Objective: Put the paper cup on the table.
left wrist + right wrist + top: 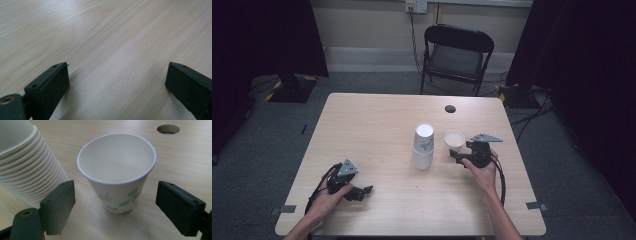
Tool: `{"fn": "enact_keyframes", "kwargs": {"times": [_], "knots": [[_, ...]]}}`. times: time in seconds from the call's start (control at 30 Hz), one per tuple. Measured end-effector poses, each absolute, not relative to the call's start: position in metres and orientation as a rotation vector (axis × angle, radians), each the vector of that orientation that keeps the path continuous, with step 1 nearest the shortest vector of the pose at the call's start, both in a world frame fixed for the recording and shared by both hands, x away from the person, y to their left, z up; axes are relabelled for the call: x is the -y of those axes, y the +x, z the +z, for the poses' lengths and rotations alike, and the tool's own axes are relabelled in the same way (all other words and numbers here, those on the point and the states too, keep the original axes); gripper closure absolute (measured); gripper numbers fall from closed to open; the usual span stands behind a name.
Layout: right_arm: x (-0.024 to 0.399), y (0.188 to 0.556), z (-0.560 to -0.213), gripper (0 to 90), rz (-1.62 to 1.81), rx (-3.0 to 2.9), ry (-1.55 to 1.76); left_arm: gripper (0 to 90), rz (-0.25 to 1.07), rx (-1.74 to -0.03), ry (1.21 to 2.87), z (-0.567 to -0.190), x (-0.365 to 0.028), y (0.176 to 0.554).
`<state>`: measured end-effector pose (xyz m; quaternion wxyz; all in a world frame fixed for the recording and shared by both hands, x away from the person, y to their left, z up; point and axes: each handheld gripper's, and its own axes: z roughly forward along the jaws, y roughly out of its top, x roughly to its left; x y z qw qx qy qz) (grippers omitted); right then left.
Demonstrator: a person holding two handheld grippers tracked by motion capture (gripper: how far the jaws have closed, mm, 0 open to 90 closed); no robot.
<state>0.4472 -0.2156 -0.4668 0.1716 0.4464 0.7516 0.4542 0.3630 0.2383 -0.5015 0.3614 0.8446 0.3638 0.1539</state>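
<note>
**Single cup set down beside the stack, right jaws apart**

Nearest the lens in the right gripper view, the two black jaws stand wide apart with a single paper cup (117,173) upright between them, neither pad touching its wall. The cup is white with a small green leaf print and stands mouth up on the bench (377,125). Just beside it, to its left in that view, rises the stack of cups (23,160), inverted, its many rims layered one under another.

From the high view, the right gripper (458,156) sits close behind the single cup (454,139), and the stack (423,146) stands near the bench's middle, close to the cup but apart from it. The left gripper (364,191) rests low near the bench's front left, well away from both; its own view shows its jaws apart over bare wood with nothing between them.

By my reading, the step in hand is the release of one cup separated from the stack. The next move probably calls for drawing the right gripper straight back without brushing the light cup, which would tip easily, then turning to the stack for another.
</note>
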Motion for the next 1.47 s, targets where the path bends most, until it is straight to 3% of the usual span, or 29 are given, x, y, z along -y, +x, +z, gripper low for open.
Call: {"fn": "enact_keyframes", "kwargs": {"times": [0.4, 0.63, 0.73, 1.0, 1.47], "knots": [[0.245, 0.409, -0.455, 15.9, 1.217, -2.152, 1.276, 2.2, 0.399, -0.954, 2.172, -0.502, -0.239, 0.363], [0.254, 0.385, -0.464, 15.9, 1.137, -2.193, 1.306, 1.4, 0.401, -0.956, 2.176, -0.502, -0.240, 0.364], [0.255, 0.377, -0.472, 19.8, 1.080, -2.218, 1.311, 1.1, 0.401, -0.960, 2.180, -0.502, -0.241, 0.364], [0.249, 0.361, -0.492, 17.0, 0.967, -2.222, 1.376, 0.0, 0.402, -0.980, 2.170, -0.502, -0.242, 0.365], [0.244, 0.349, -0.499, 12.8, 0.946, -2.178, 1.324, 0.0, 0.402, -0.980, 2.171, -0.502, -0.242, 0.365]]}}
